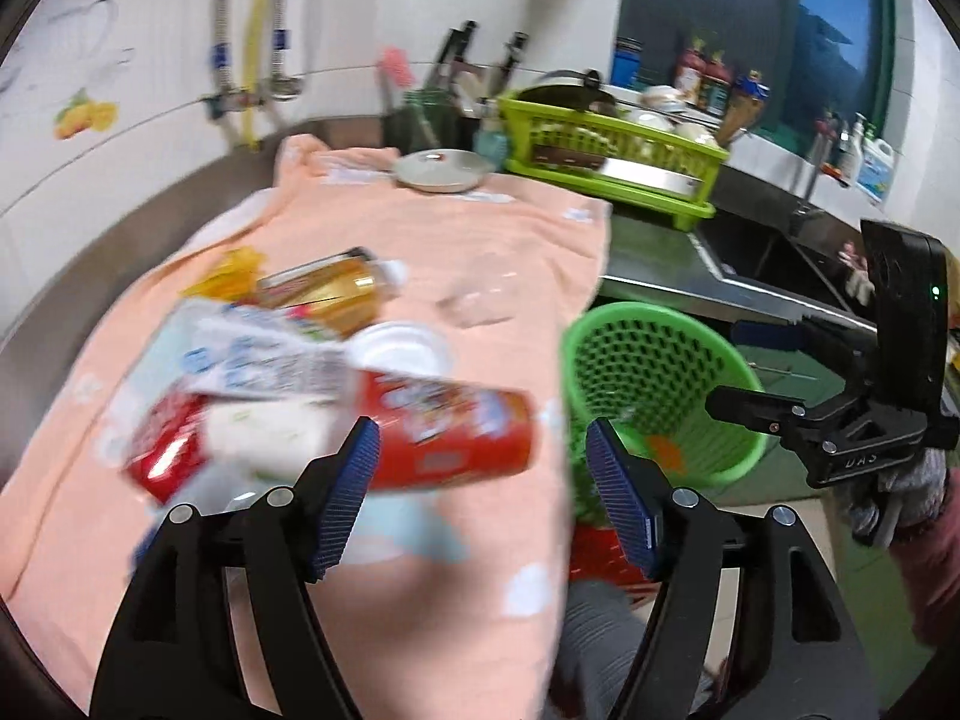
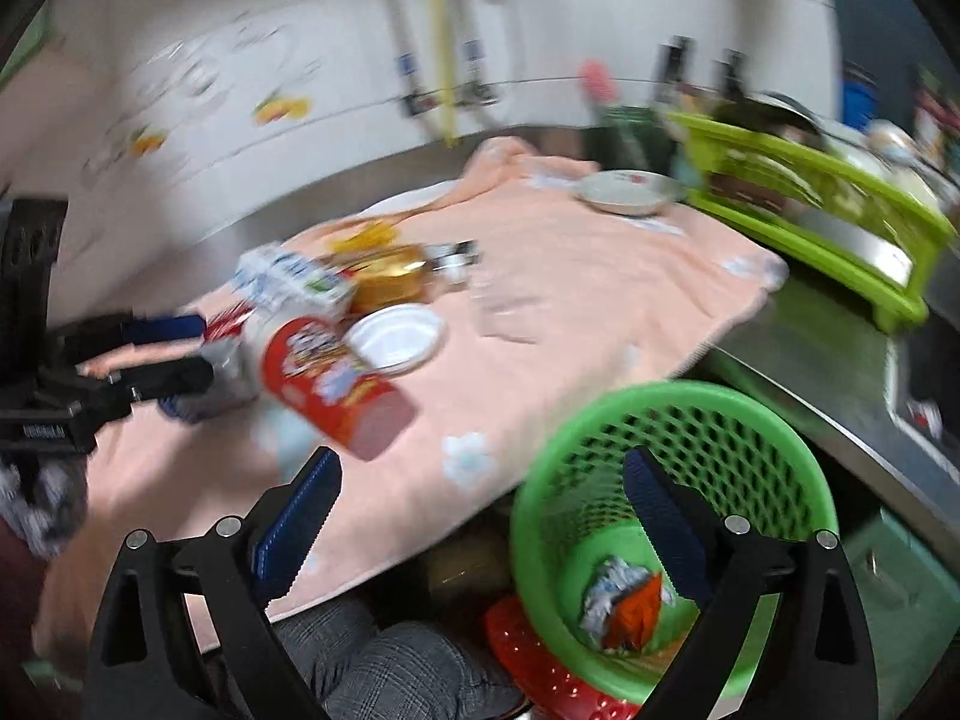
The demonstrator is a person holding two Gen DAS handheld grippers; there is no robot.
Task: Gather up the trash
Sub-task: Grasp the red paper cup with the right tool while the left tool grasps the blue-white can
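A pile of trash lies on a peach towel (image 1: 492,252): a red snack canister (image 1: 447,429) on its side, a white and blue carton (image 1: 258,360), a brown bottle (image 1: 327,294), a white lid (image 1: 402,348) and a yellow wrapper (image 1: 225,276). My left gripper (image 1: 483,456) is open and empty just above the canister's end. A green mesh trash basket (image 2: 678,516) stands below the counter edge with crumpled wrappers (image 2: 624,600) inside. My right gripper (image 2: 480,510) is open and empty between the towel edge and the basket. The canister (image 2: 327,384) also shows in the right wrist view.
A metal pan lid (image 1: 441,171) lies at the towel's far end. A lime dish rack (image 1: 612,150) with dishes stands beside a steel sink (image 1: 762,264). A knife block (image 1: 438,108) and pipes (image 1: 258,60) are on the tiled wall. A red basket (image 2: 540,672) sits under the green one.
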